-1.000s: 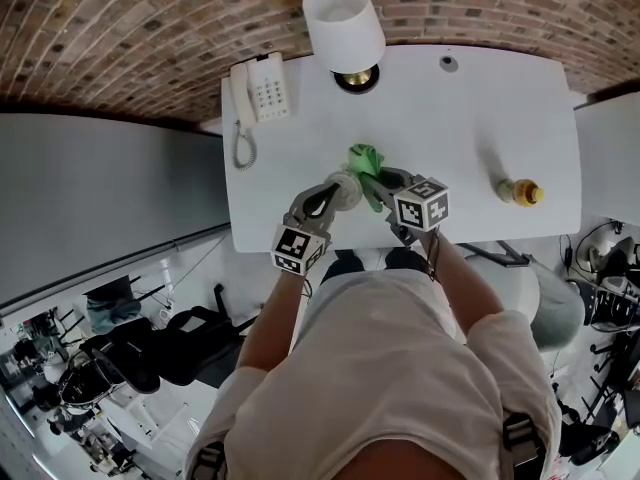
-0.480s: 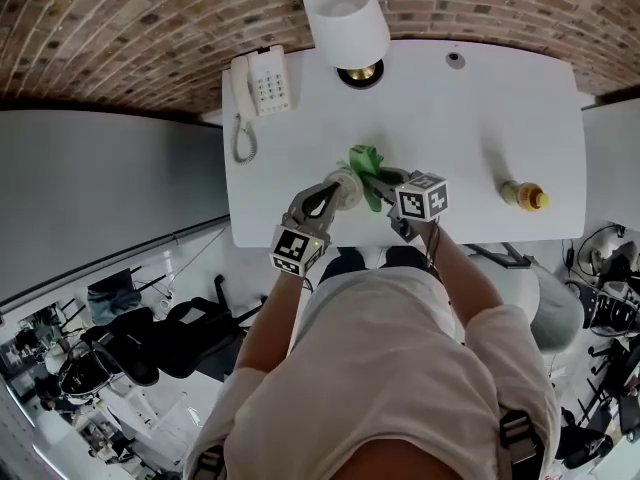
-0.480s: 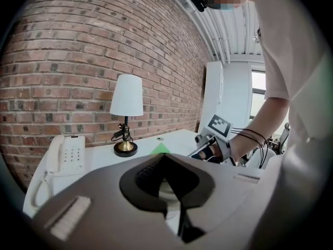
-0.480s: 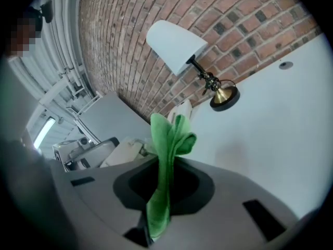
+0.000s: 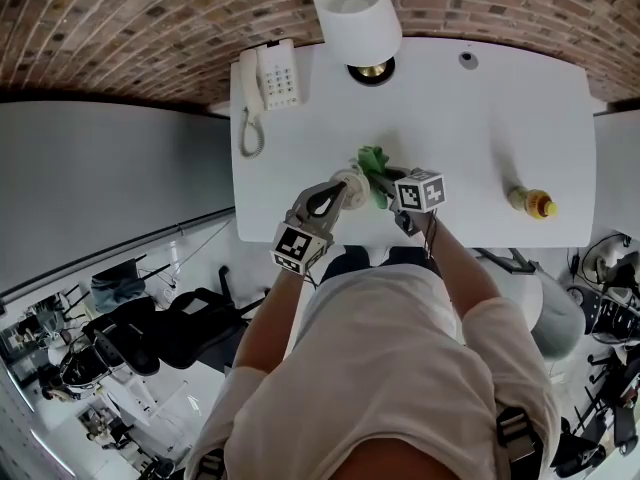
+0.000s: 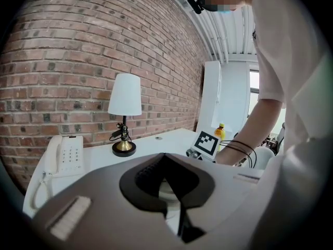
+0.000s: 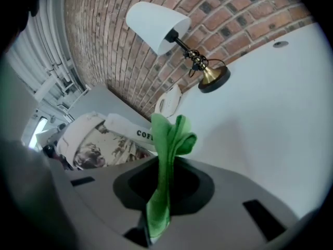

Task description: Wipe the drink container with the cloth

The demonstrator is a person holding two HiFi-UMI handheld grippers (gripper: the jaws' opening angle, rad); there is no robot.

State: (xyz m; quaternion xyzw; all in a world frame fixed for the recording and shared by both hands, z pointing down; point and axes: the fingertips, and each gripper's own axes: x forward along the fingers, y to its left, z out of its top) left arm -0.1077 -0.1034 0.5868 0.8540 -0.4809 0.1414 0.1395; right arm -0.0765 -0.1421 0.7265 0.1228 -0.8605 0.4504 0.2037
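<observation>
A white paper coffee cup (image 5: 349, 180) with dark print lies tilted on its side over the near part of the white table (image 5: 470, 138), and my left gripper (image 5: 338, 192) is shut on it. In the left gripper view only a white sliver of the cup (image 6: 167, 190) shows between the jaws. My right gripper (image 5: 385, 179) is shut on a green cloth (image 5: 372, 162), which rests against the cup's right side. In the right gripper view the cloth (image 7: 167, 151) stands up out of the jaws, with the cup (image 7: 96, 139) just left of it.
A white-shaded lamp (image 5: 357, 16) on a brass base stands at the table's far edge, and a white telephone (image 5: 271, 75) sits at the far left corner. A yellow-capped drink bottle (image 5: 530, 203) lies near the front right. Brick wall runs behind the table.
The head camera has shifted a little, so the table sits lower right in view. Both grippers keep their holds, with cloth and cup still together.
</observation>
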